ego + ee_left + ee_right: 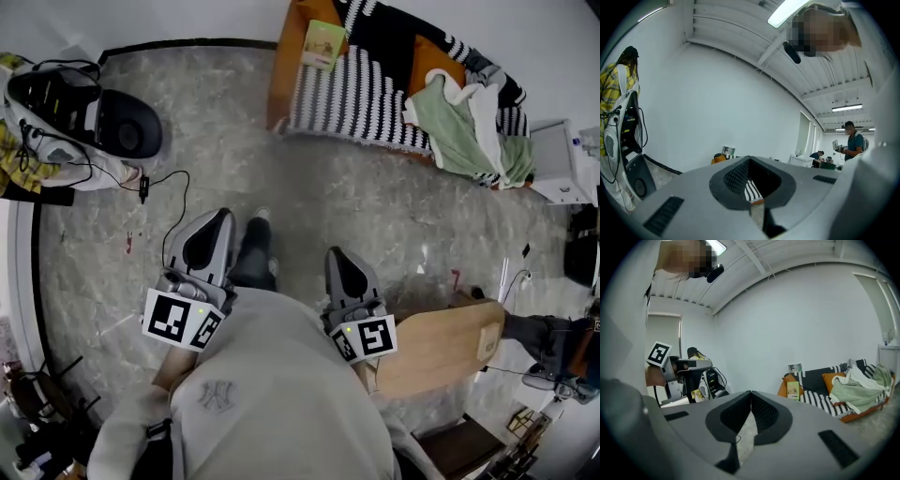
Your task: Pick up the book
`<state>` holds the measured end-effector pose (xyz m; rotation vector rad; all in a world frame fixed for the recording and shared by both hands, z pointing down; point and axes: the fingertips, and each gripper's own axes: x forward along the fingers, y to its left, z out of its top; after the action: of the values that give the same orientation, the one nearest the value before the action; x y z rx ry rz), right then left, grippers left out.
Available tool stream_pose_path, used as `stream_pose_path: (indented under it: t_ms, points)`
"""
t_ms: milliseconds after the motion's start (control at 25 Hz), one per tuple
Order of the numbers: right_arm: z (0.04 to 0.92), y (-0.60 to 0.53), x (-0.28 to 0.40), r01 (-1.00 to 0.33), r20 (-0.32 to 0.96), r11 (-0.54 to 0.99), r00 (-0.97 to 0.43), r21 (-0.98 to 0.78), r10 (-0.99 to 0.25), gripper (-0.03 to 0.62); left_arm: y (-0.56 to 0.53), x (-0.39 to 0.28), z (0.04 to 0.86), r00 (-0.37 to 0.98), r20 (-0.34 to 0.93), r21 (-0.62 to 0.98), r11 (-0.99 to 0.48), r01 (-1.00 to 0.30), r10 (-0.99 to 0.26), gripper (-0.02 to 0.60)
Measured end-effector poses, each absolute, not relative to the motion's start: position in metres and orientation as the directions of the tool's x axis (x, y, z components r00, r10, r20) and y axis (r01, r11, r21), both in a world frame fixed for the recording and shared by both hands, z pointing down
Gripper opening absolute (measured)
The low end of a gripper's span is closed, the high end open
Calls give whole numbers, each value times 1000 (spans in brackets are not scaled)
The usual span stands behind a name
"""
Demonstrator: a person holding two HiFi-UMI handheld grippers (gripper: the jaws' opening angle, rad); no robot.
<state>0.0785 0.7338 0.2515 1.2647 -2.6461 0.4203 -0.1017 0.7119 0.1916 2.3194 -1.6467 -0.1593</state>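
Observation:
The book [323, 44], thin and green, leans upright against an orange cushion [291, 56] at the left end of a striped sofa far across the floor. It shows small in the right gripper view [792, 390]. My left gripper [225, 214] and right gripper [336, 251] are both held close to my body, pointing toward the sofa and well short of it. In the left gripper view the left gripper [749, 158] has its jaws together with nothing in them. The right gripper [751, 392] is likewise shut and empty.
A pile of green and white clothes [469, 117] lies on the sofa's right end. A wooden table [441, 347] stands at my right. Black equipment with cables [127, 122] sits at the left. A white cabinet [558, 159] is at the far right. People [853, 140] stand in the background.

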Motion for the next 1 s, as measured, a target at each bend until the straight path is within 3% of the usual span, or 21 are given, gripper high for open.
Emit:
stream_pose_path:
  t_ms: [1000]
  points:
    - [234, 539, 31, -848, 184, 511, -529, -137, -828, 18, 514, -129, 179, 472, -11, 283, -456, -844, -881, 2]
